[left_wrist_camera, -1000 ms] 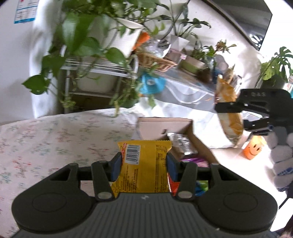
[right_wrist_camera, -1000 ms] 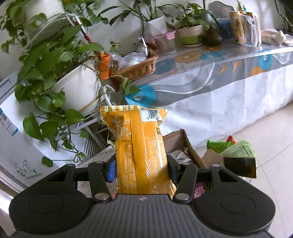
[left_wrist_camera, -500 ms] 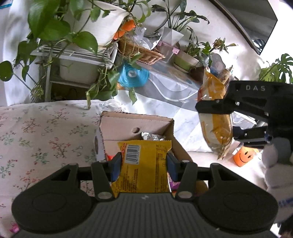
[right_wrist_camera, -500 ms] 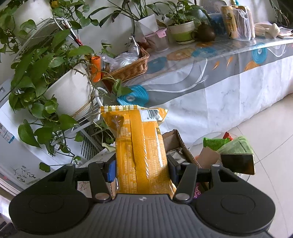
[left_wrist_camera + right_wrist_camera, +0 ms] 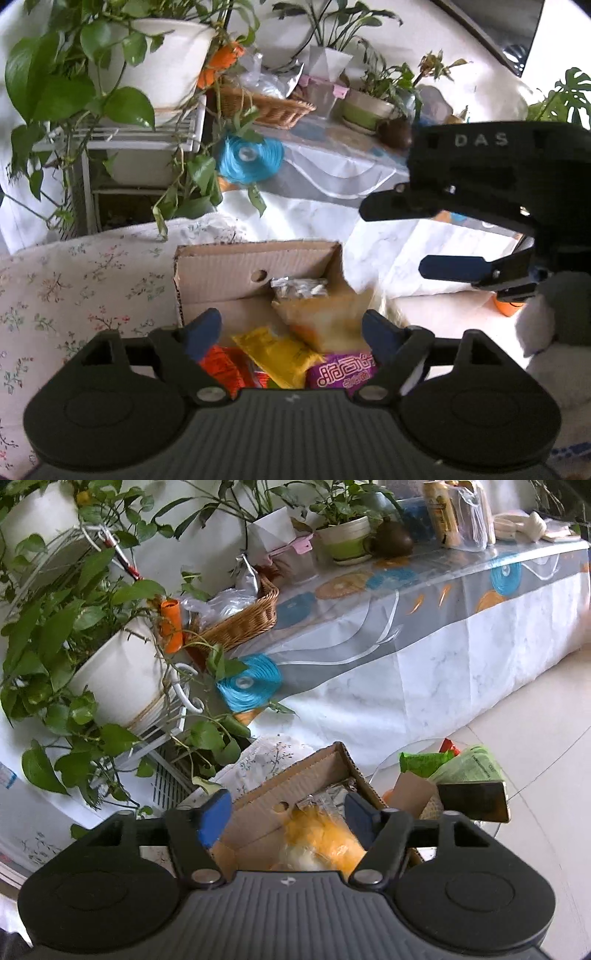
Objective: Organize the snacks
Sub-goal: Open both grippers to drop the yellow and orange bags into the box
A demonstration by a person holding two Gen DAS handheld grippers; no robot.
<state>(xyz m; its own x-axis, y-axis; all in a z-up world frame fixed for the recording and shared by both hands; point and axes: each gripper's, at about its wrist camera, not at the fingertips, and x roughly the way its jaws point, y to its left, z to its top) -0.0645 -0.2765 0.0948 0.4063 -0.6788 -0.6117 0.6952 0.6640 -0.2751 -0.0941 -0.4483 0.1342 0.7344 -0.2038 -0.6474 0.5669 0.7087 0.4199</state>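
Snack packets lie loose in the cardboard box (image 5: 255,266), straight ahead of and below the left tool (image 5: 291,328): a yellow packet (image 5: 277,354) in the middle, a blurred orange bag (image 5: 325,317) just behind it, a purple packet (image 5: 341,373) at the near right, an orange-red packet (image 5: 221,369) at the near left and a silver foil packet (image 5: 299,288) against the far wall of the box. The left tool's fingers stand wide apart with nothing between them; the yellow packet shows through the gap, apart from both blue pads (image 5: 203,328).

The right tool (image 5: 286,816) is likewise spread open and holds nothing. In its own view the orange bag (image 5: 321,838) is a blur in the box (image 5: 295,775), seen between the fingers and touching neither. From the left wrist view the right tool (image 5: 391,240) reaches in from the right, above the right edge of the box, its two fingers parted.

The box sits at the edge of a floral cloth (image 5: 74,280). Just beyond the box on the right, a round glass worktop (image 5: 424,749) carries green packets (image 5: 424,760) and a dark block (image 5: 472,799). Further back stand a potted vine in a white pot (image 5: 162,62) on a white rack (image 5: 147,133), a wicker basket (image 5: 273,107), a blue coil (image 5: 251,158) and a long worktop (image 5: 443,627) under a patterned cover
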